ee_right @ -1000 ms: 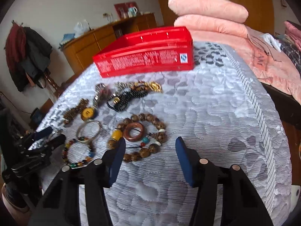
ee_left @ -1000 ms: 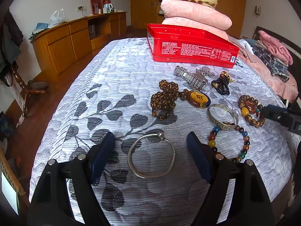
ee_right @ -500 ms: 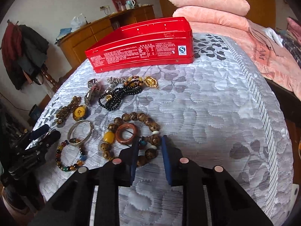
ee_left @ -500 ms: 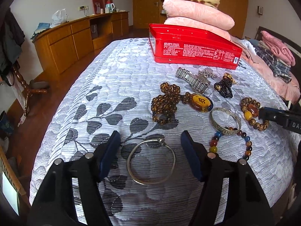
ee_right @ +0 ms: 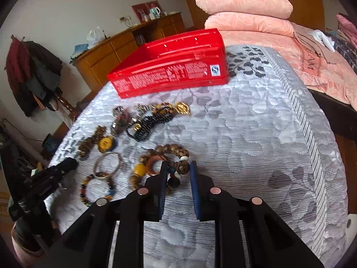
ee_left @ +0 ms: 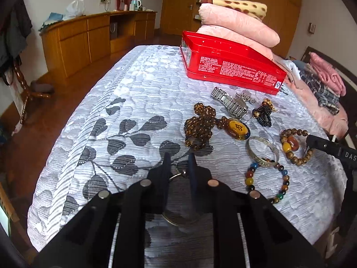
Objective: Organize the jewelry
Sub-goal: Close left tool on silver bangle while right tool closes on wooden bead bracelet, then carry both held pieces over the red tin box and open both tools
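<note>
**Two grippers pinch bracelets on a bed**

A red tin (ee_left: 232,69) sits at upper centre, likely the jewelry's destination. Below, the left gripper (ee_left: 179,165) clamps a silver bangle (ee_left: 178,220); the right gripper (ee_right: 178,174) grips a wooden bead bracelet (ee_right: 166,154), ready for lifting.

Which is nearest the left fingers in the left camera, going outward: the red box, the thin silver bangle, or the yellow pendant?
1. Thin silver bangle, pinched by the left gripper.
2. Yellow pendant, ahead and to the right.
3. Red box, farthest back, by the pink pillows.
</note>
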Demonstrator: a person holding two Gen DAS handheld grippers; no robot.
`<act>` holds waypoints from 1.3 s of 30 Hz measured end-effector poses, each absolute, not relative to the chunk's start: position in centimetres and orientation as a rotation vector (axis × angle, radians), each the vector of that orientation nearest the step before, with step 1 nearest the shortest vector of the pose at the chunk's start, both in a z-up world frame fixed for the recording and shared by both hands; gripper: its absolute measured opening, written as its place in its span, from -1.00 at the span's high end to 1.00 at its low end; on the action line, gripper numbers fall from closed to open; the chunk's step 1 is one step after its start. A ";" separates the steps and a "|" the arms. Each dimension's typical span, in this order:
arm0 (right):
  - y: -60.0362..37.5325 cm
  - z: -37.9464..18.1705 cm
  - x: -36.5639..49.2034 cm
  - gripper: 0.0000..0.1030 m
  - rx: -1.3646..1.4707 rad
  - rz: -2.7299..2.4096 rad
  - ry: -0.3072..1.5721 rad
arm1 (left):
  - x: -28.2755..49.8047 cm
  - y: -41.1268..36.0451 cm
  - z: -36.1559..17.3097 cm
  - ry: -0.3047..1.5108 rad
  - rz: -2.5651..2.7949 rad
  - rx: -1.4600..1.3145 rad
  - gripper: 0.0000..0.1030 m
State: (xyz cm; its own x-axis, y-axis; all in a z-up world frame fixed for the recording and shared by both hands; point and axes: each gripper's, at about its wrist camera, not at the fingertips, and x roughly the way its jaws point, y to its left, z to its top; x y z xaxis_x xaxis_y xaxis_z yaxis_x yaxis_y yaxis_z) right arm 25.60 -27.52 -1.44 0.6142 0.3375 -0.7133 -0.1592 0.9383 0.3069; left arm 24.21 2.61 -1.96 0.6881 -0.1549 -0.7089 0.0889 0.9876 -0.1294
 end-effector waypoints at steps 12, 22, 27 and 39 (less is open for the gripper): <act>-26.7 -1.5 25.1 0.62 0.216 0.308 0.865 | 21.9 1.3 -2.5 0.807 -0.085 0.008 -0.56; -26.4 -1.6 25.0 0.62 0.222 0.317 0.865 | 20.8 2.2 -2.3 0.773 -0.064 -0.039 0.14; -26.3 -0.2 25.1 0.62 0.199 0.329 0.832 | 21.6 2.3 -1.4 0.757 -0.089 -0.070 0.14; -25.9 5.2 27.0 0.62 0.135 0.374 0.735 | 26.3 -0.1 3.7 0.640 -0.187 -0.057 0.14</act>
State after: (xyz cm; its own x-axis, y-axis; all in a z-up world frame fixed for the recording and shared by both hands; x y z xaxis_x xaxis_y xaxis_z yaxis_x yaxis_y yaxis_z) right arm 26.97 -25.94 5.17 0.6792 0.3788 -0.6287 -0.2855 0.9254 0.2492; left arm 26.31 -0.14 3.65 0.7860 -0.1905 -0.5881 0.1554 0.9817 -0.1103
